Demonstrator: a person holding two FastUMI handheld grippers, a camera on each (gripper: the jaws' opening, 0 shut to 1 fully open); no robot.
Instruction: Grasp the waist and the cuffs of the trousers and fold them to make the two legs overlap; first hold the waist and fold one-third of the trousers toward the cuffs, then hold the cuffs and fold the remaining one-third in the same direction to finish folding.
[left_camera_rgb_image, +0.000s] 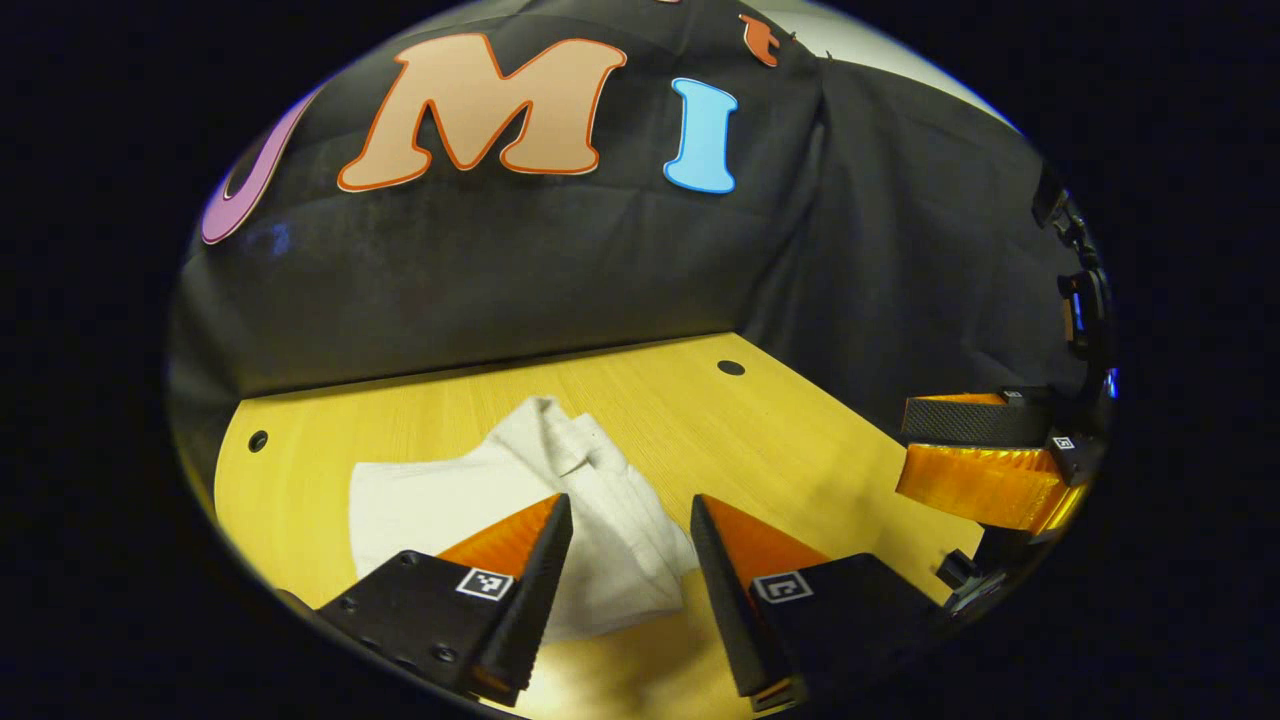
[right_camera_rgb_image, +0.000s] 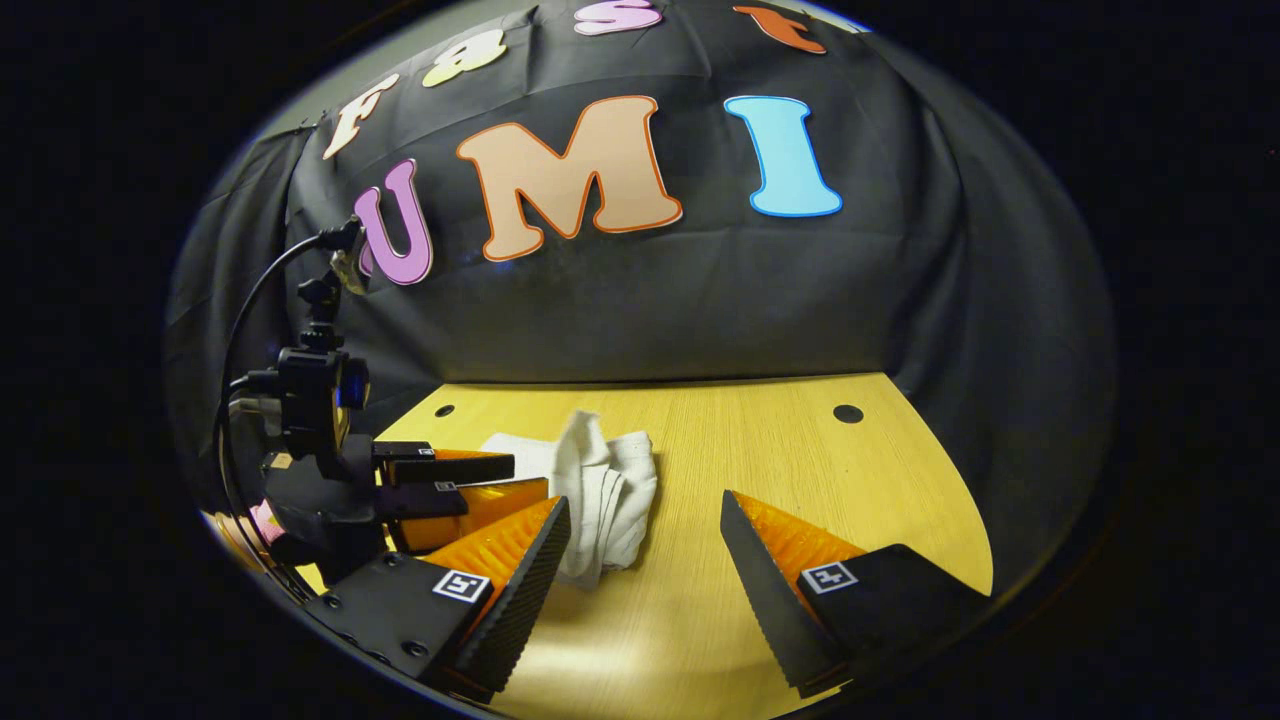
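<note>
The white trousers (left_camera_rgb_image: 440, 505) lie bunched on the wooden table (left_camera_rgb_image: 800, 440), flat at the left with a rumpled ridge down the middle. My left gripper (left_camera_rgb_image: 628, 505) hovers open just above their near edge, its fingers either side of the ridge and gripping nothing. In the right gripper view the trousers (right_camera_rgb_image: 610, 480) form a small crumpled heap left of centre. My right gripper (right_camera_rgb_image: 644, 502) is open over bare wood just right of the heap. The left gripper (right_camera_rgb_image: 528, 478) reaches in beside the heap's left side. The right gripper (left_camera_rgb_image: 903, 448) hangs off the table's right edge.
Black cloth walls close the table at the back and right. Small round holes (left_camera_rgb_image: 731, 367) (left_camera_rgb_image: 258, 440) mark the tabletop's far corners. A camera and cable (right_camera_rgb_image: 310, 380) ride on the left gripper's body. Bare wood (right_camera_rgb_image: 800, 460) spreads right of the trousers.
</note>
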